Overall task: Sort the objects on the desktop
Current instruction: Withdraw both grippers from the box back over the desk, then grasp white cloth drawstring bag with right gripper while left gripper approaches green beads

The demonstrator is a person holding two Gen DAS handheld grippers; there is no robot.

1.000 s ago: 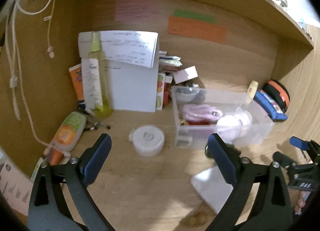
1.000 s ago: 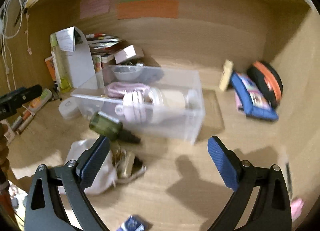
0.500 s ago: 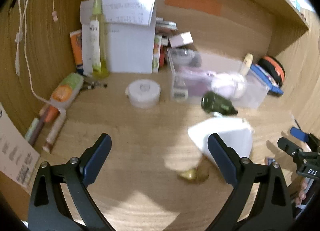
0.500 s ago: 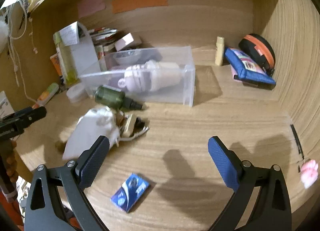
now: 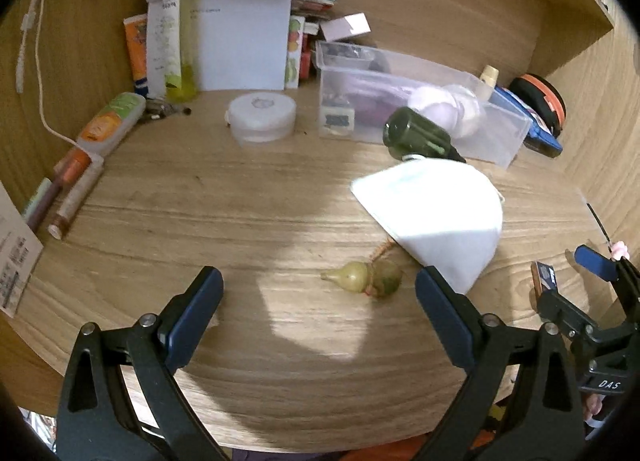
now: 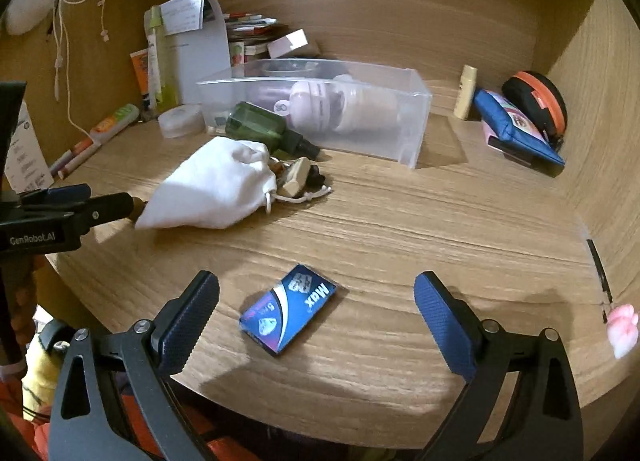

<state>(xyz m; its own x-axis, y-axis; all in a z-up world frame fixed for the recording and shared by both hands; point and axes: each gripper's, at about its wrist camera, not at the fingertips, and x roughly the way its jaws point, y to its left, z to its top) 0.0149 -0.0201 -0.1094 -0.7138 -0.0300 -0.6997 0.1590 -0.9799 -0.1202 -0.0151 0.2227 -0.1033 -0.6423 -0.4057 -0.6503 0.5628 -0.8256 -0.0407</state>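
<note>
While lying flat, blue card pack [image 6: 288,315] shows white "Max" lettering.

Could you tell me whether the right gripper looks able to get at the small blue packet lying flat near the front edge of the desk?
Probably yes. The right gripper is open, and the small blue packet lies flat on the wooden desk between its fingers, with nothing over it or beside it.

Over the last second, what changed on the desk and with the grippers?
Both grippers drew back from the clear bin toward the desk's front edge; the blue packet now lies between the right gripper fingers. Left gripper faces the gourd charm. Both open, nothing grasped. Objects unmoved.
</note>
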